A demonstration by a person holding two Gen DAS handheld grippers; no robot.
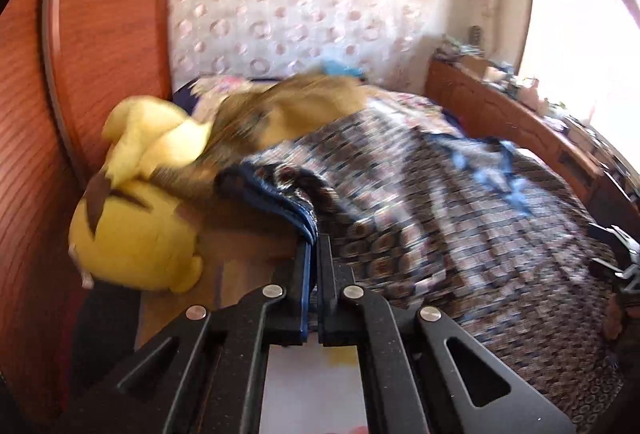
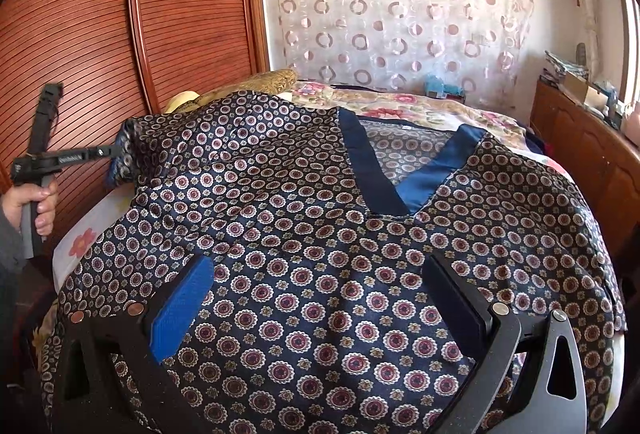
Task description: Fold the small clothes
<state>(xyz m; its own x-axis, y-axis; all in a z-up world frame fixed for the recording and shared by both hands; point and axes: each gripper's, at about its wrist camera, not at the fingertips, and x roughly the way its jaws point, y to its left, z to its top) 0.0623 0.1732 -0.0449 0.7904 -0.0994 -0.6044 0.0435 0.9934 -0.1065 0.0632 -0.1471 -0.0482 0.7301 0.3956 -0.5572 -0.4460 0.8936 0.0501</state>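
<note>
One patterned garment (image 2: 320, 234), navy with ringed medallions and a plain blue V-neck band (image 2: 400, 170), is lying spread front-up across the bed (image 2: 420, 106), neck opening pointing toward the far curtained wall (image 2: 400, 14), long axis running from the near edge to that wall.

Left gripper (image 1: 314, 246): jaws are pinching together on the blue-trimmed sleeve end (image 1: 280, 186) and holding it raised; the right wrist view is showing this at the garment's left side (image 2: 116, 150), a hand (image 2: 38, 206) gripping the handle.

Right gripper (image 2: 316, 298): jaws are standing wide apart, hovering over the lower front, holding nothing.

Surroundings:
- one yellow plush toy (image 1: 136, 218) lying beside the raised sleeve, against the slatted wooden wardrobe (image 2: 120, 14);
- one brownish cushion (image 1: 288, 114) behind it;
- one floral bedspread (image 2: 400, 102);
- one cluttered wooden cabinet (image 2: 580, 138) along the right.
</note>
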